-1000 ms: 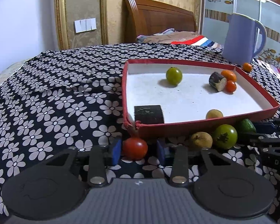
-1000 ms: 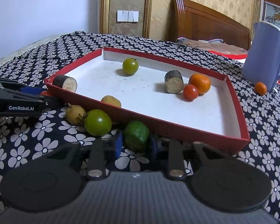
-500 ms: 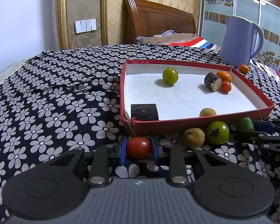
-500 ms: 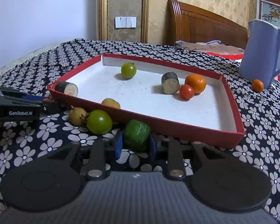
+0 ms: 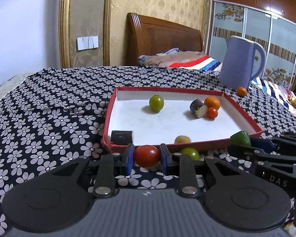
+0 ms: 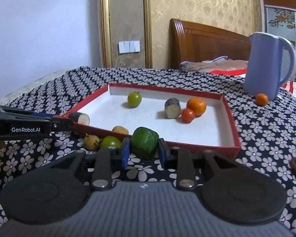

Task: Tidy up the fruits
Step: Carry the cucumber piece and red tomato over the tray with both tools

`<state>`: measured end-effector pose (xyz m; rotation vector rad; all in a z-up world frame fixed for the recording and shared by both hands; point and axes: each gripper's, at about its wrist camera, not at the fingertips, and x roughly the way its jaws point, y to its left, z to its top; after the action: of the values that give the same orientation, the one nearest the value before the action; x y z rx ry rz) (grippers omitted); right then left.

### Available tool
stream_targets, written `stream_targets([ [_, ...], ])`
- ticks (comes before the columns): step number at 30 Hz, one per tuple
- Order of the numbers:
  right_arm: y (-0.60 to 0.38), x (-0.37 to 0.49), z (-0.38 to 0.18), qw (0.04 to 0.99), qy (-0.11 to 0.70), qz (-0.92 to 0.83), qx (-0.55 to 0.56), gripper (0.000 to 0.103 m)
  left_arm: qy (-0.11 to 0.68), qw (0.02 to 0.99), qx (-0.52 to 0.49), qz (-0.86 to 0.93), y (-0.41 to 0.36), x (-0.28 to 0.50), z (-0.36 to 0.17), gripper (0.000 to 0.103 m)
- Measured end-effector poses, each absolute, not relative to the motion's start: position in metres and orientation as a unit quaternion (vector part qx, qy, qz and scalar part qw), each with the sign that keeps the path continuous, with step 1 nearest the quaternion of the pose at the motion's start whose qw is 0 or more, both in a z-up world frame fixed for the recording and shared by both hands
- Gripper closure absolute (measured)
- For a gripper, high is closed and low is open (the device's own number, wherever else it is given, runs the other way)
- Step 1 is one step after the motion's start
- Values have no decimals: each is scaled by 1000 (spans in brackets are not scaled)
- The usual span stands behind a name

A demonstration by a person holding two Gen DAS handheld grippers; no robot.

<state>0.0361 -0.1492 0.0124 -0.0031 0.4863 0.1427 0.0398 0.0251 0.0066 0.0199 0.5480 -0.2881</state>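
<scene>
Jaws grip red tomato (image 5: pixel 147 156) and green fruit (image 6: pixel 144 142); tray wall (image 6: pixel 197 148) just ahead.

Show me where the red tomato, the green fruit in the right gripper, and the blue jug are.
red tomato (image 5: pixel 147 156), left wrist view, middle of its front skin.
green fruit (image 6: pixel 144 142), right wrist view, middle of its wrinkled side.
blue jug (image 6: pixel 265 65), right wrist view, middle of its body.
</scene>
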Motion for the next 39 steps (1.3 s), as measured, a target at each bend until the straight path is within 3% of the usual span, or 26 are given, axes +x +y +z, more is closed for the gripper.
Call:
stream_targets([
  [12, -173, 48, 35, 978, 201, 28, 46, 75, 253, 960, 14, -117, -8, 56, 31, 76],
  [39, -170, 84, 50, 979, 201, 21, 16, 75, 242, 962, 45, -115, -32, 88, 38, 76],
])
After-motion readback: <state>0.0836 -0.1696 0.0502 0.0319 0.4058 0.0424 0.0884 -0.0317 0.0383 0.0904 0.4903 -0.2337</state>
